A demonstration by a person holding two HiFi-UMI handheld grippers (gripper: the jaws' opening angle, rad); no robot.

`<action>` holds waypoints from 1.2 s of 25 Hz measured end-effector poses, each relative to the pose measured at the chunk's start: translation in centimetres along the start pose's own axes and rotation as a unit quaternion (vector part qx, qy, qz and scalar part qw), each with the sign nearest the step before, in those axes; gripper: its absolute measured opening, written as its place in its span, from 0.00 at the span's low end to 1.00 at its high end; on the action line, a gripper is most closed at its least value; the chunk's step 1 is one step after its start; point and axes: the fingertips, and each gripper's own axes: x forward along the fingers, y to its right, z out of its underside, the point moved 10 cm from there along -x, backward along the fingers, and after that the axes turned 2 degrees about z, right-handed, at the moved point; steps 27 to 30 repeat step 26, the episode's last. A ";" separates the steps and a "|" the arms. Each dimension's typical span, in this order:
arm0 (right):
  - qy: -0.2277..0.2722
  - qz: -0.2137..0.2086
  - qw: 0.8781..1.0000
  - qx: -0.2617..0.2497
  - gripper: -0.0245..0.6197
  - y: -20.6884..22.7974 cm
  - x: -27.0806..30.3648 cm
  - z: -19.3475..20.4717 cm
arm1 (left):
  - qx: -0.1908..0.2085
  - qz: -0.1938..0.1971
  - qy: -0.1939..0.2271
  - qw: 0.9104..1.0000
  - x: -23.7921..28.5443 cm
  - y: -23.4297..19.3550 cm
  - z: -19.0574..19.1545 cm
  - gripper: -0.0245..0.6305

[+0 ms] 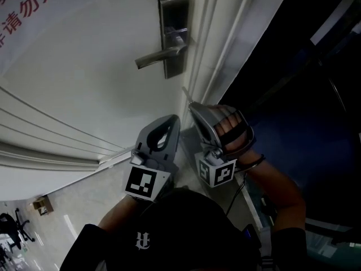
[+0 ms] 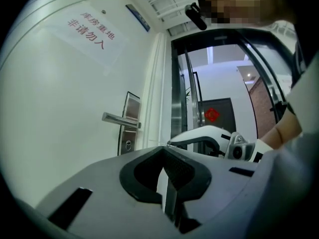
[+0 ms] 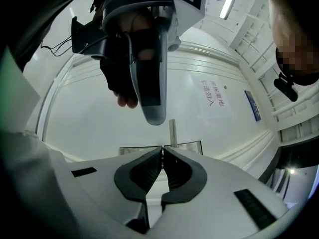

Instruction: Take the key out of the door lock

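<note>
The metal lock plate (image 1: 174,35) with its lever handle (image 1: 159,56) sits on the white door; the left gripper view shows the plate (image 2: 130,114) and the round keyhole (image 2: 128,144) with nothing sticking out. Below and to the right of the lock, off the door, my right gripper (image 1: 190,104) is shut on a thin key (image 1: 185,93) that pokes from its tips. Only a sliver of that key shows at the right gripper (image 3: 162,148). My left gripper (image 1: 174,118) hangs beside it, shut and holding nothing, with its tip (image 2: 164,151) pointing toward the door frame.
A white sign with red characters (image 1: 28,10) hangs on the door's upper left. The door frame (image 1: 217,44) runs just right of the lock, with dark glass beyond it. At lower left, the floor holds an office chair (image 1: 14,227) and a small box (image 1: 42,205).
</note>
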 end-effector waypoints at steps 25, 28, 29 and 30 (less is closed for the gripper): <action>0.002 -0.017 1.000 0.018 0.07 1.0 -4.5 -2.4 | 0.004 -0.007 0.013 1.000 -3.7 3.9 -0.2 0.05; 0.002 -0.018 1.000 0.019 0.07 1.0 -4.5 -2.4 | 0.004 -0.007 0.013 1.000 -3.7 3.9 -0.2 0.05; 0.002 -0.018 1.000 0.019 0.07 1.0 -4.5 -2.4 | 0.004 -0.007 0.013 1.000 -3.7 3.9 -0.2 0.05; 0.002 -0.018 1.000 0.019 0.07 1.0 -4.5 -2.4 | 0.004 -0.007 0.013 1.000 -3.7 3.9 -0.2 0.05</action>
